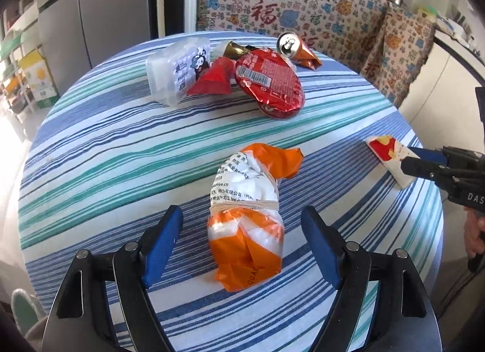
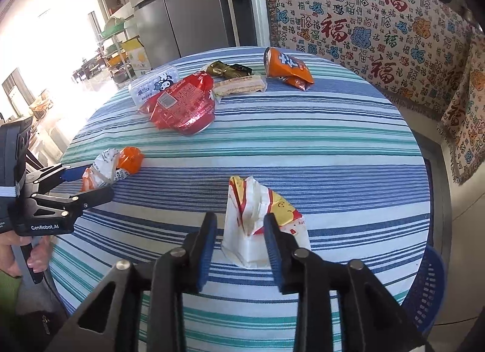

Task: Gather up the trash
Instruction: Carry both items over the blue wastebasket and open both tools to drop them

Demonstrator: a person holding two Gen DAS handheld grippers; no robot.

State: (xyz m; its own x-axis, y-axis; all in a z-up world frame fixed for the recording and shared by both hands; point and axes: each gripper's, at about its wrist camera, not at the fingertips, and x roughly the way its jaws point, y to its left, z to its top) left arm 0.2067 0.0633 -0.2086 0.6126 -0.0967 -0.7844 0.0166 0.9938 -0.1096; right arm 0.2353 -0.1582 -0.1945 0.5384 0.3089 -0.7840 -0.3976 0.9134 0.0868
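Observation:
An orange and white wrapped bag (image 1: 247, 215) lies on the striped table between the open fingers of my left gripper (image 1: 242, 230), which do not touch it; it also shows in the right wrist view (image 2: 112, 167). A white, red and yellow paper carton (image 2: 257, 218) lies between the open fingers of my right gripper (image 2: 241, 230); in the left wrist view the carton (image 1: 386, 155) sits at the table's right edge with the right gripper (image 1: 415, 159) at it. Far back lie a red bowl lid (image 1: 269, 82), an orange can (image 1: 291, 46) and wrappers.
A clear plastic box (image 1: 175, 67) stands at the back left. The round table (image 1: 121, 146) has a blue and green striped cloth. A blue basket (image 2: 427, 288) stands on the floor at the right. A patterned blanket (image 2: 379, 24) and a fridge (image 2: 182, 6) stand behind.

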